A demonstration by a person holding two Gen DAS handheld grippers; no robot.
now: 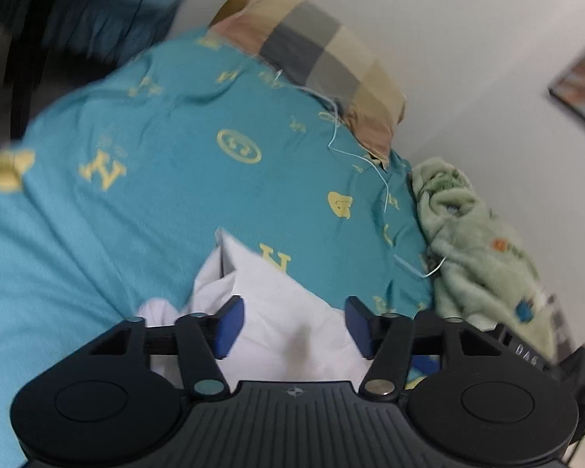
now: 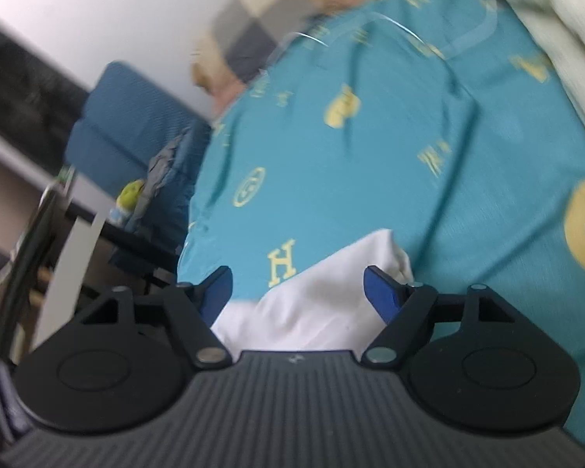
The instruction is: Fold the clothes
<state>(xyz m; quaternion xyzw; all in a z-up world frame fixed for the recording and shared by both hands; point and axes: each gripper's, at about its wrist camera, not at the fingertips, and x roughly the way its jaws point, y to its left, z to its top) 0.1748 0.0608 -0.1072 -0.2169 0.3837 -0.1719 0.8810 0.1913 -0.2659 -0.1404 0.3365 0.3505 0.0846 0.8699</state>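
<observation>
Between both grippers' spread blue fingers (image 1: pixel 230 325) lies white cloth (image 2: pixel 316 304).

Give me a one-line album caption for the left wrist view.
Open left gripper poised over a white garment on a teal patterned bedsheet, checked pillow beyond.

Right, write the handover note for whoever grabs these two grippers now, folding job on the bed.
Left gripper: open, holding nothing, poised over the white garment.
Right gripper: open, holding nothing, also over the white garment.
Things: the garment lies crumpled on the teal bedsheet, near the bed's lower part. A checked pillow sits at the head; a green fleece blanket is bunched along the wall side.
Done: no neat fold visible yet.
Left: grasp the garment, spread it flat, fold it. Both views are motion-blurred, so its edges and type are hard to tell.
</observation>
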